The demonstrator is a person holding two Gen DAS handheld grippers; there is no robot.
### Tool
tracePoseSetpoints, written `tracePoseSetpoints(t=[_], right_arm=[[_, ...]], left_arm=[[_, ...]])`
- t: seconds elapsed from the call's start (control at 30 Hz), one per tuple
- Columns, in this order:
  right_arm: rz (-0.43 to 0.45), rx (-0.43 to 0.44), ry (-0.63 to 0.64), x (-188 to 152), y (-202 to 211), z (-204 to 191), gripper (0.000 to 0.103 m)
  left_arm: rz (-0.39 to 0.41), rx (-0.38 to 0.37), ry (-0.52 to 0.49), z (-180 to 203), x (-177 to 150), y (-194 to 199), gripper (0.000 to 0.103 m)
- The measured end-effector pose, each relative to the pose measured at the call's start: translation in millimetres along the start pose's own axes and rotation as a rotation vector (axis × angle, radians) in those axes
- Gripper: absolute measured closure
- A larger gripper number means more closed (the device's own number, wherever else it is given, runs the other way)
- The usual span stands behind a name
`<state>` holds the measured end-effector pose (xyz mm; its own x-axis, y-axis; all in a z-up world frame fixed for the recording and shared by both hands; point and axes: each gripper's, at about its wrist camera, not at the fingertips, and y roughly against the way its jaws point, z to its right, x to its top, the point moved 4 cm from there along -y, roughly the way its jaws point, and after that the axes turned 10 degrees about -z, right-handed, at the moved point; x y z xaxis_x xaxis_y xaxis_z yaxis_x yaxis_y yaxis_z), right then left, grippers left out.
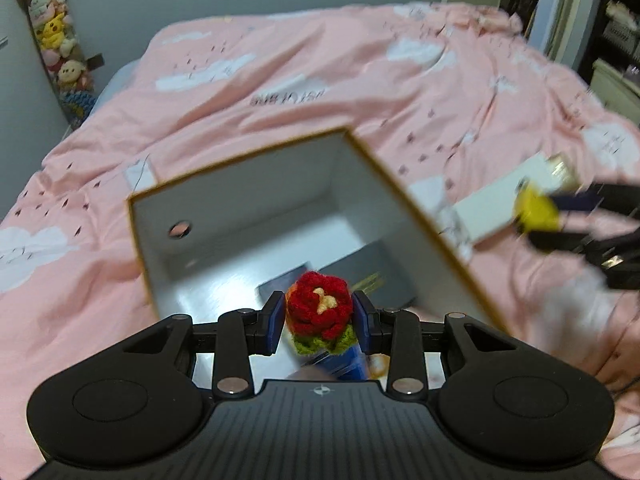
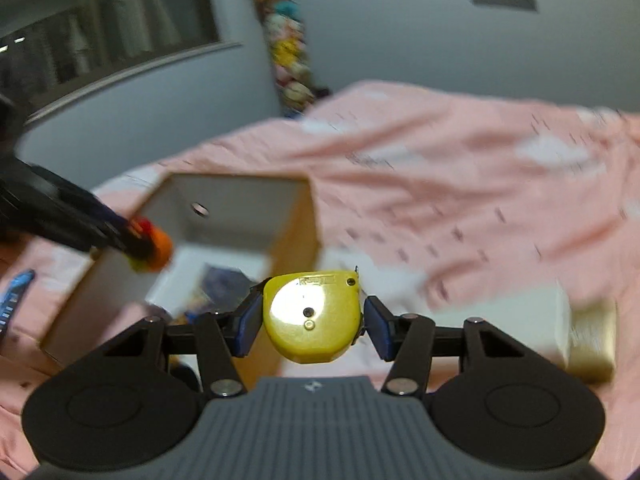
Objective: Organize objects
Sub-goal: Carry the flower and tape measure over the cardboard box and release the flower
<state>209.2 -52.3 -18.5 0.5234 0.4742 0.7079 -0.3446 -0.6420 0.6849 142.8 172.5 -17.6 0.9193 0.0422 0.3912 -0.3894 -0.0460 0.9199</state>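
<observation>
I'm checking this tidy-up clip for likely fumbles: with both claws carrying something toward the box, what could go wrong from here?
1. The left claw holds the soft crocheted flower over the open box; the yarn may snag on a pad at release.
2. The right claw pinches the rounded yellow tape measure over the pink duvet, outside the box; its smooth shell might slip.
3. Both claws converge on one box and may collide.

Box (image 1: 256, 216) is sitting open-topped at frame centre in the left wrist view, its mouth standing clear w/ dark flat items (image 1: 360, 280) lying on the floor inside. Left gripper (image 1: 319, 322) is hanging over the near rim. Bed cover (image 1: 280, 64) is lying free across the upper frame. Right gripper (image 1: 540, 216) is crowding the right edge, by a white-and-gold box (image 1: 504, 200).
</observation>
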Motion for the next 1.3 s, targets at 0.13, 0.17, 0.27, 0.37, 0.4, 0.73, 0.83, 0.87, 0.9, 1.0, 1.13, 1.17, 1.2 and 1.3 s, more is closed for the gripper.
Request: tracePoseSetpoints(t=[0.13, 0.17, 0.27, 0.37, 0.4, 0.73, 0.83, 0.87, 0.9, 1.0, 1.13, 1.17, 1.2, 1.3], right_arm=[[0.007, 0.034, 0.095, 22.6, -10.0, -32.5, 0.046], [0.002, 0.039, 0.115, 25.8, -14.4, -39.6, 0.046], [-0.012, 0.055, 0.161, 32.0, -29.2, -57.6, 0.046], [-0.033, 0.066, 0.183, 36.5, -44.4, -68.4, 0.046], [-0.038, 0.066, 0.192, 37.7, -48.6, -71.4, 0.046], [-0.092, 0.078, 0.242, 44.0, -81.3, -87.2, 0.046], [-0.111, 0.076, 0.255, 46.3, -89.9, -90.6, 0.046], [-0.117, 0.076, 0.257, 47.4, -92.7, -91.3, 0.046], [-0.123, 0.075, 0.258, 49.2, -95.8, -92.9, 0.046], [-0.14, 0.078, 0.247, 54.5, -105.0, -97.9, 0.046], [-0.17, 0.104, 0.226, 60.6, -121.1, -108.9, 0.046], [-0.181, 0.108, 0.217, 62.2, -126.6, -111.9, 0.046], [-0.195, 0.11, 0.206, 63.8, -133.6, -115.5, 0.046], [-0.223, 0.107, 0.175, 67.4, -152.9, -124.7, 0.046]], left_arm=[[-0.075, 0.035, 0.039, -13.4, -5.6, -20.2, 0.063], [-0.084, 0.037, 0.042, -14.7, -5.9, -23.5, 0.063], [-0.124, 0.073, 0.033, -15.1, -7.7, -33.6, 0.063], [-0.17, 0.101, 0.025, -17.7, -12.0, -43.5, 0.062], [-0.174, 0.119, 0.019, -17.9, -12.2, -45.3, 0.062], [-0.206, 0.156, -0.032, -13.4, -14.2, -46.9, 0.054], [-0.159, 0.136, 0.017, -21.0, -13.5, -36.7, 0.053], [-0.132, 0.131, 0.037, -24.9, -12.8, -32.9, 0.053], [-0.102, 0.126, 0.067, -29.9, -12.8, -26.6, 0.053], [0.012, 0.098, 0.183, -48.1, -14.2, -5.5, 0.053], [0.138, 0.064, 0.334, -68.5, -18.9, 13.5, 0.053], [0.16, 0.054, 0.365, -70.9, -18.6, 16.1, 0.053], [0.181, 0.051, 0.398, -74.4, -18.8, 17.7, 0.053], [0.255, 0.037, 0.469, -84.1, -19.2, 20.4, 0.053]])
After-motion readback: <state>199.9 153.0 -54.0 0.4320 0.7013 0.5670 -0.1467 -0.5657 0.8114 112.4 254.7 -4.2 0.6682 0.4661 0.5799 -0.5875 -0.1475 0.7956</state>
